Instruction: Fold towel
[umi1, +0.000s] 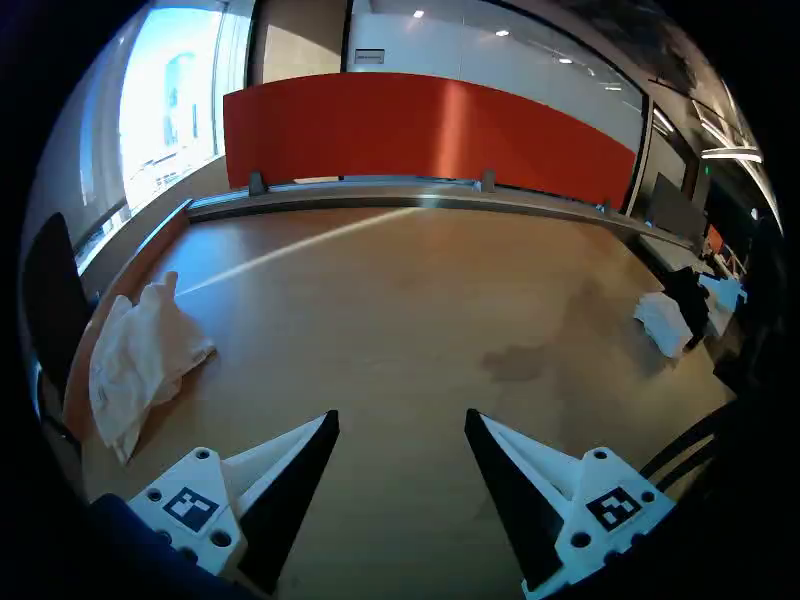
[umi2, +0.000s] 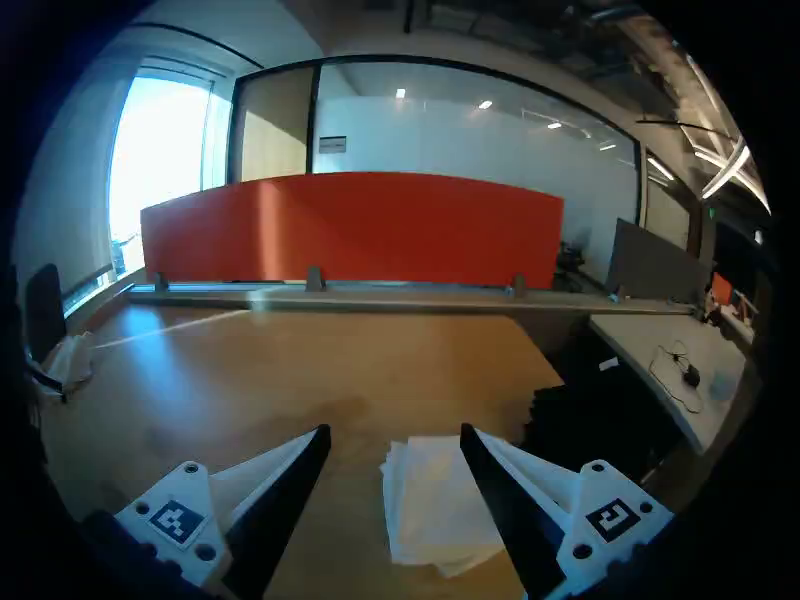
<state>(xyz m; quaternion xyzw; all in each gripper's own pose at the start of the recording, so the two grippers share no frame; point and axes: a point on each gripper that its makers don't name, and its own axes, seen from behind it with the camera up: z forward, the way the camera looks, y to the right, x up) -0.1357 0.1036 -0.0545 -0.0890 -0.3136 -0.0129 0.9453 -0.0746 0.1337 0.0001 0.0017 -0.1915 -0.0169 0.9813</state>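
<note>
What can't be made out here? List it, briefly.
Right gripper view: right side of the folded towel, hidden behind a finger of the right tongs.
Left gripper view: the white cloth at far right, small, partly covered by a dark object; folded or not, cannot tell.
Right gripper view: crumpled towel, tiny at the left edge.

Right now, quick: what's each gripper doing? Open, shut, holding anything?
Left gripper: open, holding nothing.
Right gripper: open, holding nothing; folded towel lies just ahead, ungripped.
</note>
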